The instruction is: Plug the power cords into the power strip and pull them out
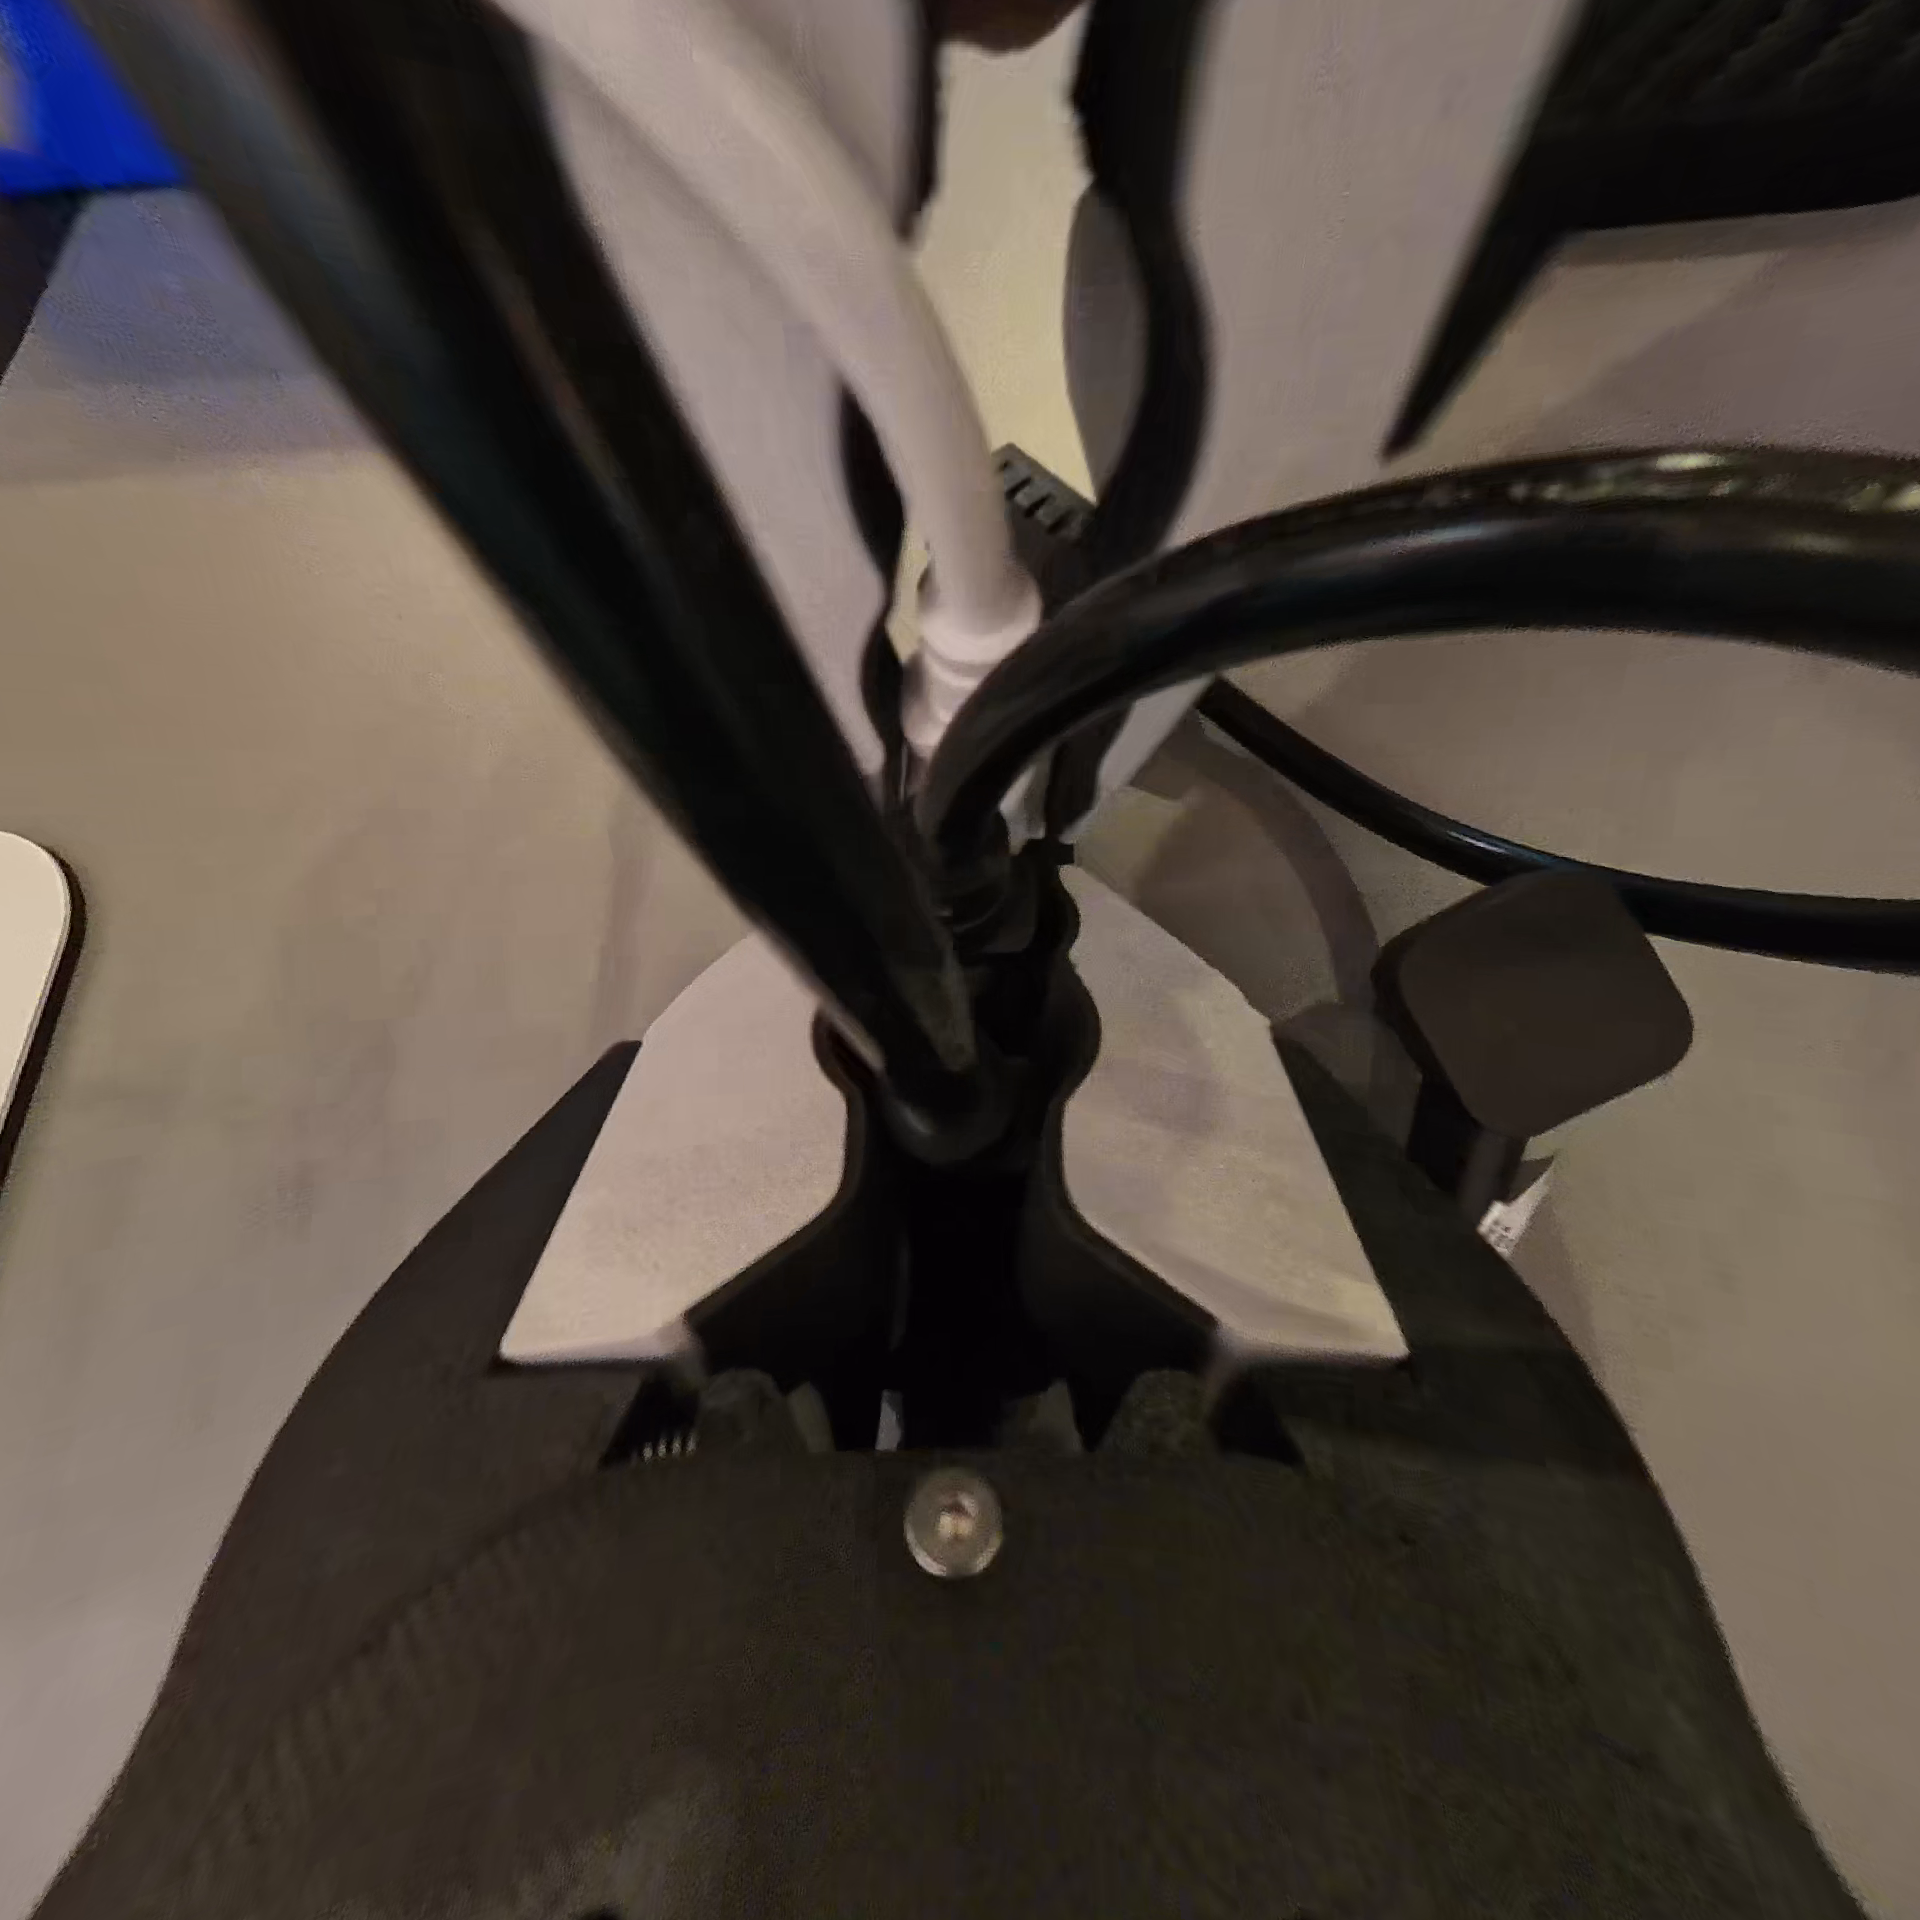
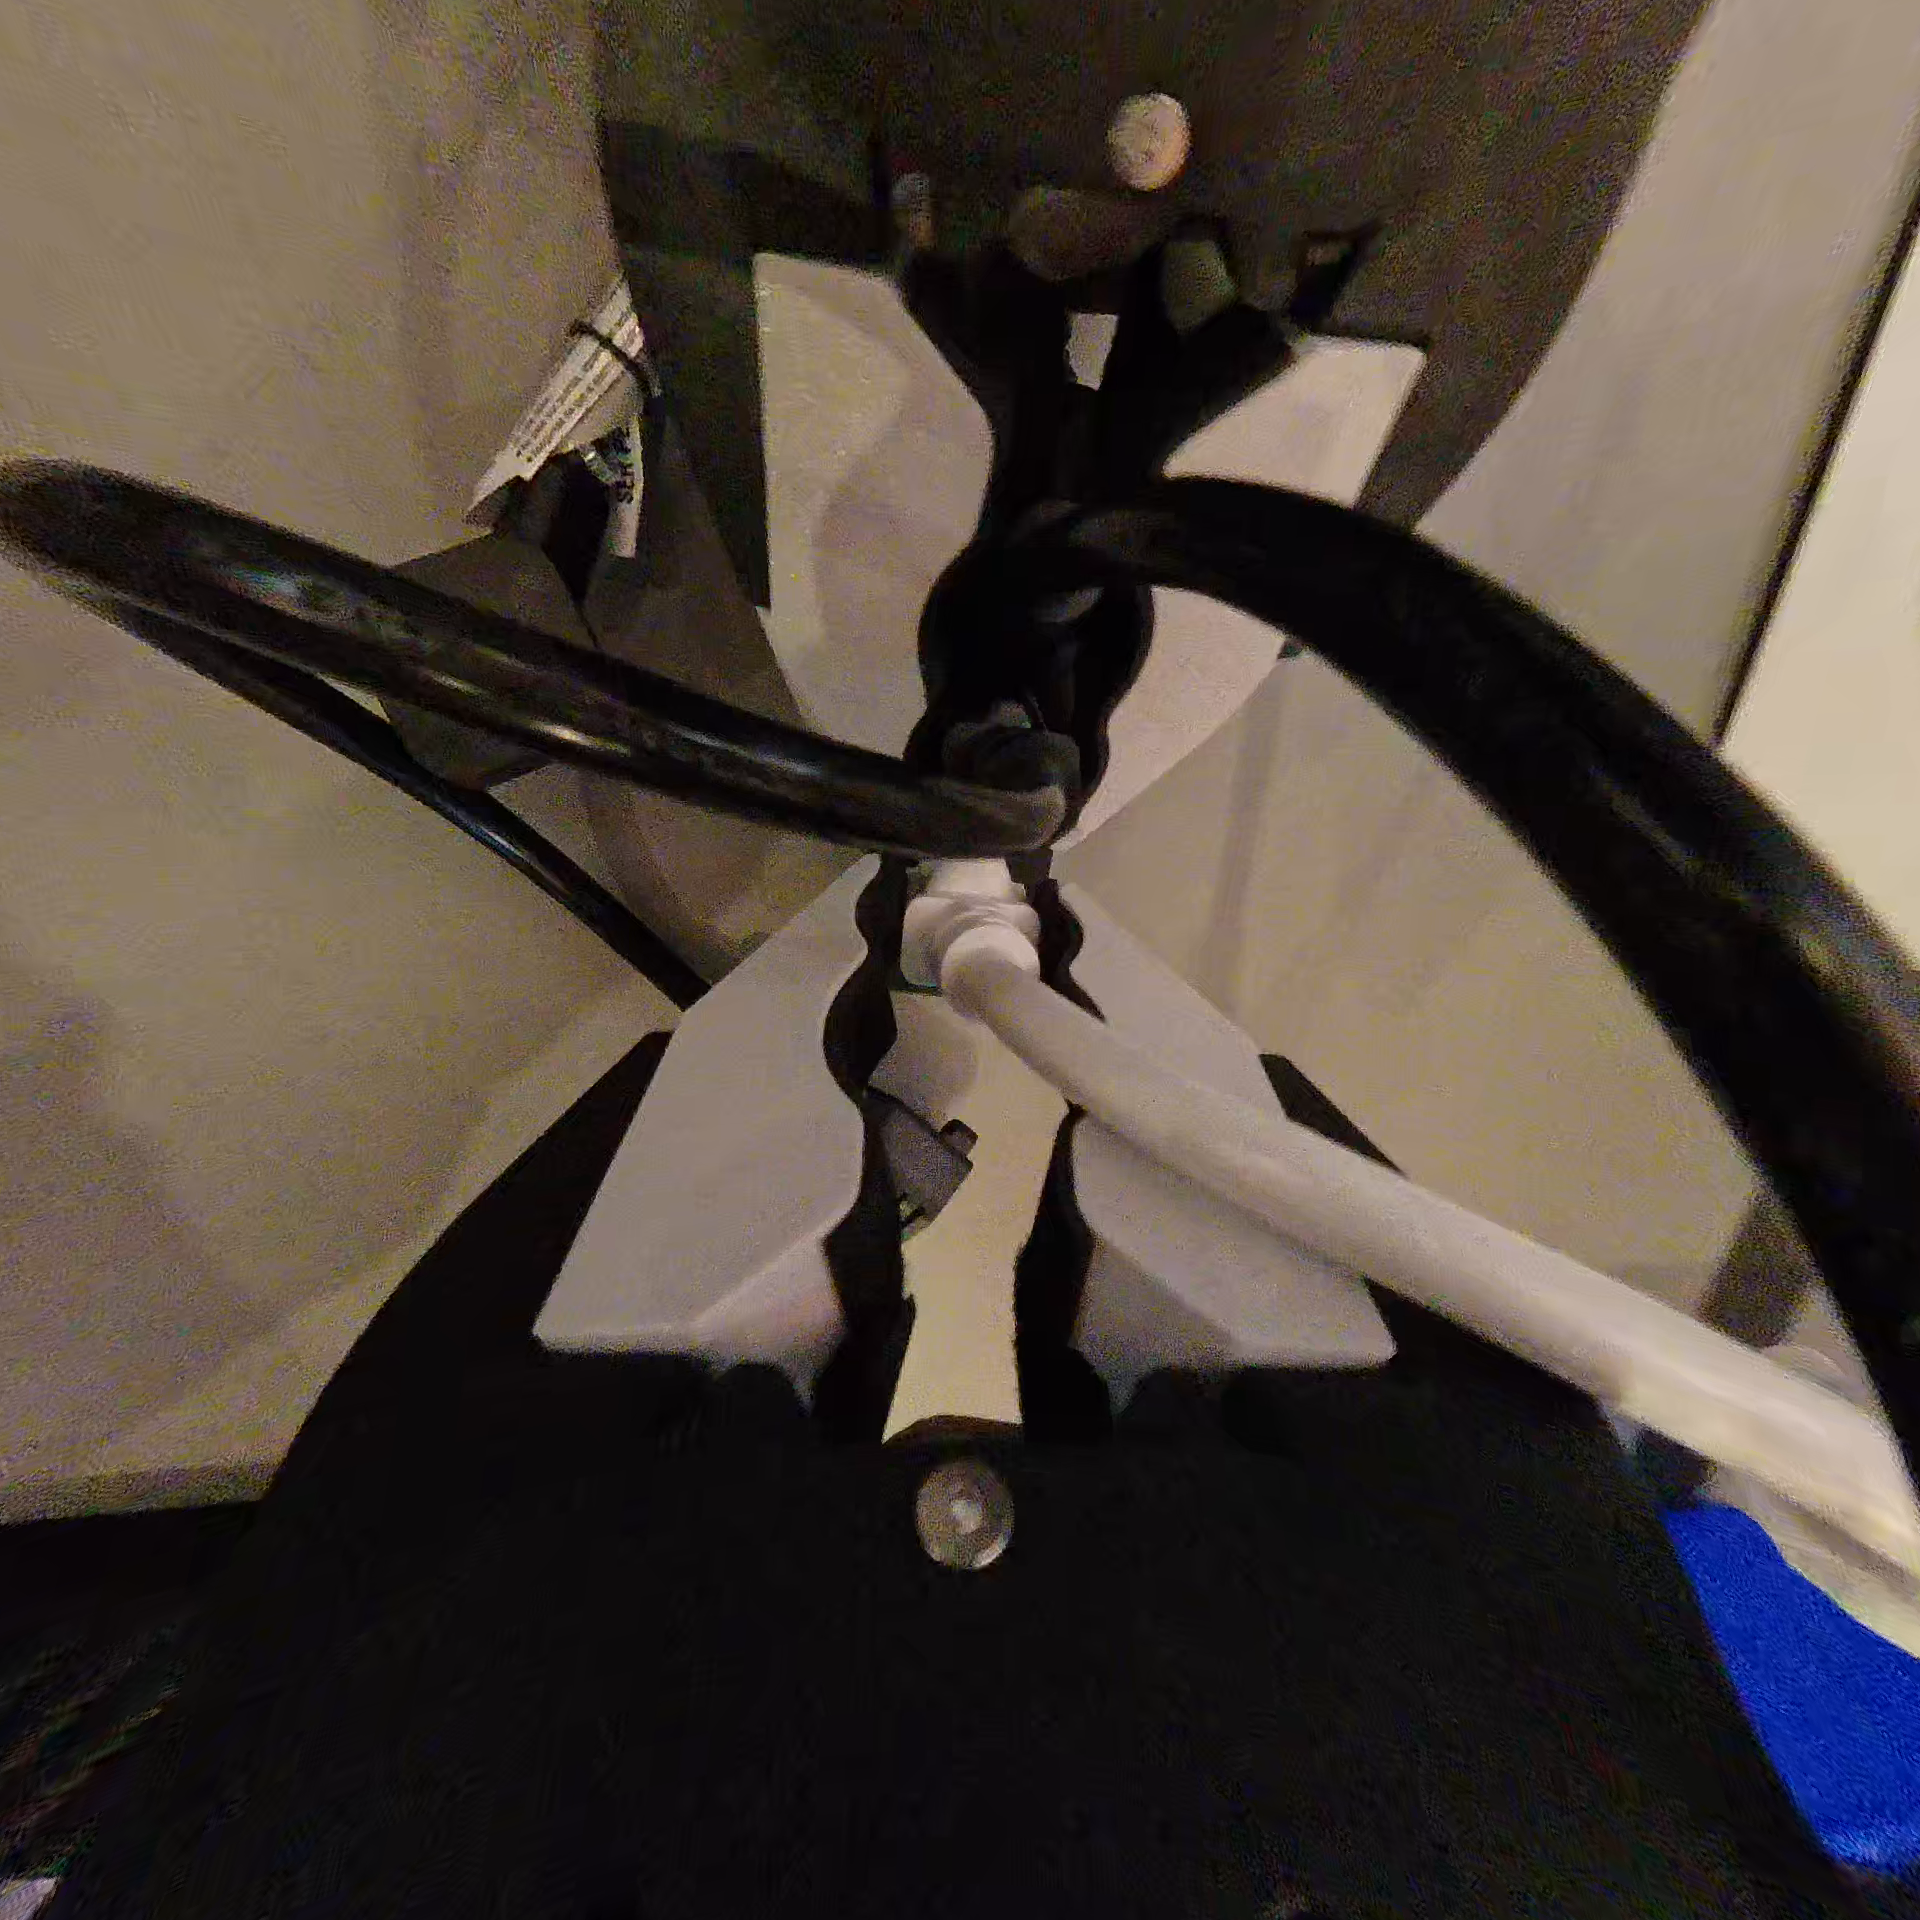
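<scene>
In the left wrist view my left gripper [image 1: 987,956] is shut on a black plug [image 1: 982,914]. Two black cords meet there: a thick blurred one [image 1: 468,416] running up left and a loop [image 1: 1351,540] curving right. Just beyond, my right gripper [image 2: 971,914] is shut on a white plug [image 2: 966,925], whose white cord [image 2: 1299,1174] trails lower right. The two grippers face each other, tips almost touching. The left gripper [image 2: 1029,665] shows opposite in the right wrist view, and the white plug [image 1: 956,665] shows in the left wrist view. The power strip under the plugs is mostly hidden.
A loose black plug [image 1: 1527,997] with a paper tag [image 2: 582,416] lies on the pale table [image 1: 260,727] to the right of my left gripper. A white board corner [image 1: 31,935] is at the left edge. A blue object [image 2: 1808,1662] and a black object [image 1: 1714,156] lie nearby.
</scene>
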The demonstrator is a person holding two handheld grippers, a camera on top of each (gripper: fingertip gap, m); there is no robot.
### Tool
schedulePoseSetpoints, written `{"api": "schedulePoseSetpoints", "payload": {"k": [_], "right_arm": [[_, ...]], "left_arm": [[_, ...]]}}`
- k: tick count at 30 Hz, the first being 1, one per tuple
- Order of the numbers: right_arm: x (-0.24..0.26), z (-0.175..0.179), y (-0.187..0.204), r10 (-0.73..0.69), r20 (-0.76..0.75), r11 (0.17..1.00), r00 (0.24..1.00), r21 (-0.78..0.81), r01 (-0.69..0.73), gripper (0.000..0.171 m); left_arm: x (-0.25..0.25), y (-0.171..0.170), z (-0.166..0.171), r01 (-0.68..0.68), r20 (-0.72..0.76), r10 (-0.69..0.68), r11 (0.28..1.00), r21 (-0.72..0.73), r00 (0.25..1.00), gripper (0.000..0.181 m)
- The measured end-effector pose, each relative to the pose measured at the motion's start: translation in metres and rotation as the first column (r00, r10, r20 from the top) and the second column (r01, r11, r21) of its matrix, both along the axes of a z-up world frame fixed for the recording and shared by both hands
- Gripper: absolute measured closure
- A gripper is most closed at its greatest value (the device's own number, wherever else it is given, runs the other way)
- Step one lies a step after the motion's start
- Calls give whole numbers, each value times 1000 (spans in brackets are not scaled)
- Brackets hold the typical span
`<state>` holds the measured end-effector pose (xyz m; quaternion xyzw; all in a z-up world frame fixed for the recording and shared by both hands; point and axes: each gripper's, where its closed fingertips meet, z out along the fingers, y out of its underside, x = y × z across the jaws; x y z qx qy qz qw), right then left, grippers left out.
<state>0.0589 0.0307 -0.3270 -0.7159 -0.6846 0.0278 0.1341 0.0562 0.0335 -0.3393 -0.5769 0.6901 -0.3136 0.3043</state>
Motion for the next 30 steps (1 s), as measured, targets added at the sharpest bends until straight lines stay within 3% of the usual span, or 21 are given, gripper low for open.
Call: {"api": "schedulePoseSetpoints", "payload": {"k": [3,6,9,11,12,15,17,19,21,25,30], "right_arm": [[-1,3,-4,11,73,986,997,166,-23,148],[-1,3,-4,13,43,985,999,173,-20,148],[-1,0,-7,-62,-93,990,994,-131,49,149],[2,4,-1,-169,-197,927,966,-364,88,150],[2,4,3,-192,-222,910,956,-404,89,149],[1,6,1,-41,-145,981,989,-194,12,148],[-13,31,-8,18,-146,999,989,-25,-22,149],[-11,30,-10,31,-61,996,998,83,-26,148],[-2,19,-12,11,-24,997,1000,75,-9,149],[-4,41,-35,-19,-212,998,977,-60,7,149],[27,53,-46,-26,-203,987,979,-160,-7,149]], "left_arm": [[-1,-4,2,18,8,-18,1000,23,1000,153],[-1,-4,2,17,-2,-17,999,33,1000,153],[0,-9,-1,32,-4,-32,999,5,999,153],[1,-7,-1,16,-3,-16,1000,3,1000,153],[1,-4,-1,-1,-8,1,1000,0,1000,153],[1,-1,-1,-8,-4,8,1000,11,1000,153],[0,4,-1,-30,-10,31,999,10,999,152],[-1,8,-1,-35,-9,35,999,15,999,153],[-1,8,-1,-37,-21,38,999,27,999,153],[-1,8,0,-45,-15,45,999,18,999,154],[-5,12,-1,-55,-37,55,998,22,998,154]]}}
